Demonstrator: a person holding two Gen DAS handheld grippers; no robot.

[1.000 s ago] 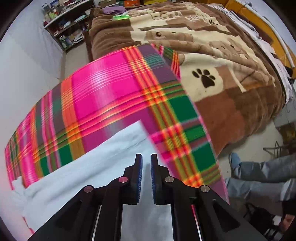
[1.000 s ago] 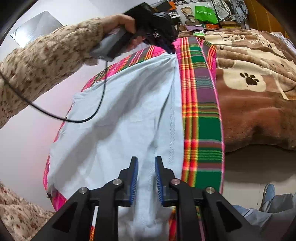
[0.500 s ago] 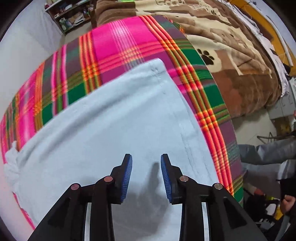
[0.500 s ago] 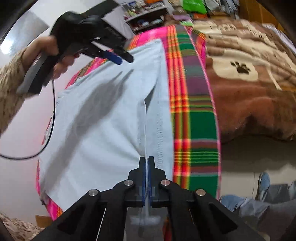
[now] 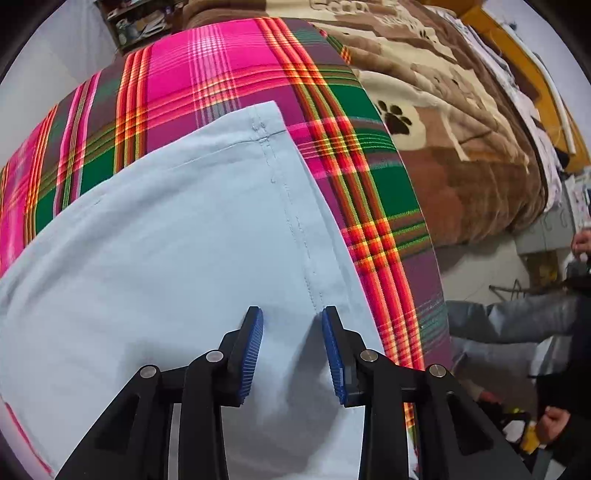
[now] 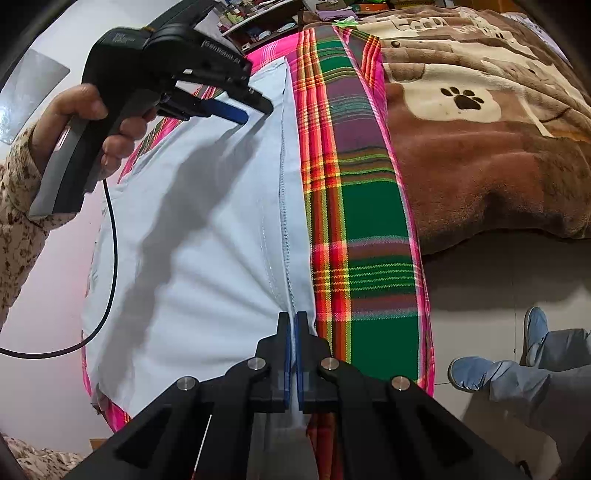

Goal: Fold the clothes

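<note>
A pale blue garment (image 5: 177, 251) lies flat on a pink, green and orange plaid cloth (image 5: 221, 74). It also shows in the right wrist view (image 6: 207, 240), on the same plaid cloth (image 6: 362, 221). My left gripper (image 5: 291, 325) is open and empty, just above the garment near its stitched right hem. In the right wrist view the left gripper (image 6: 251, 110) hovers over the garment's far end. My right gripper (image 6: 292, 321) is shut on the near edge of the garment at the hem seam.
A brown blanket with a paw print (image 5: 395, 116) covers the bed to the right of the plaid cloth, also seen in the right wrist view (image 6: 461, 99). A seated person's legs and blue shoes (image 6: 480, 373) are at the right. Cluttered shelves (image 6: 266, 26) stand at the back.
My left gripper let go of the garment's far corner, opened and now hovers over the flat garment. My right gripper closed on the near hem and stays shut on it.
</note>
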